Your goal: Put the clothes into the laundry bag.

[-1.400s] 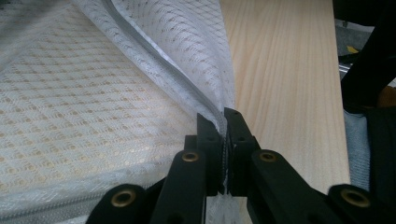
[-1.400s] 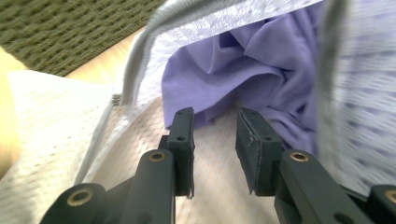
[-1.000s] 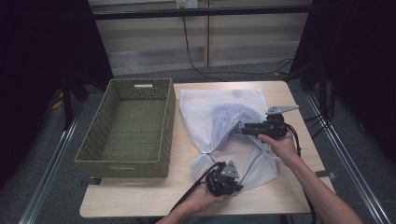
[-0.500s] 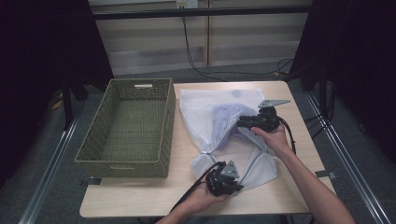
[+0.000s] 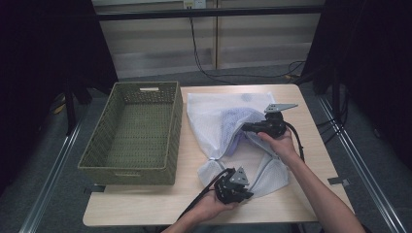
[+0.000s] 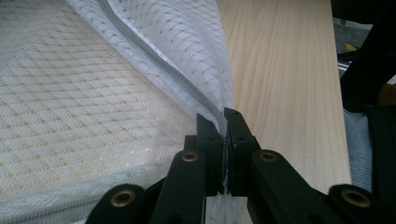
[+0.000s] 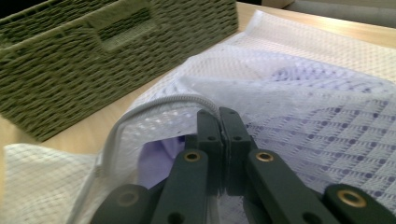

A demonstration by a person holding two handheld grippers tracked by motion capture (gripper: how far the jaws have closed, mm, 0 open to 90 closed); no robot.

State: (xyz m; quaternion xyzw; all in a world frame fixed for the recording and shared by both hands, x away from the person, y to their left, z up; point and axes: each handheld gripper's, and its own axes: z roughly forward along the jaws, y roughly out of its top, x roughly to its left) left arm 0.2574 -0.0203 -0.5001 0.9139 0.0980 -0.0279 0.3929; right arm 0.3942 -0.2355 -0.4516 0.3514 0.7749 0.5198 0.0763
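Note:
A white mesh laundry bag (image 5: 214,114) lies on the wooden table (image 5: 311,145), with a purple cloth (image 5: 232,127) inside it. In the left gripper view my left gripper (image 6: 225,125) is shut on the bag's zip edge (image 6: 187,88); in the high view it is my left gripper (image 5: 246,192) at the bag's near corner. My right gripper (image 7: 219,119) is shut on the zip rim (image 7: 154,103) of the bag's mouth and holds it up, the purple cloth (image 7: 156,161) showing beneath. From above, my right gripper (image 5: 247,128) is over the bag's right side.
An empty green wicker basket (image 5: 136,133) stands on the left half of the table, touching the bag's left edge; its handle side (image 7: 116,35) is close behind the bag. Bare wood (image 6: 285,74) runs along the table's right side. Black cables trail from both grippers.
My right gripper has moved a little to the left and back with the bag's rim in it. The left gripper has stayed in place.

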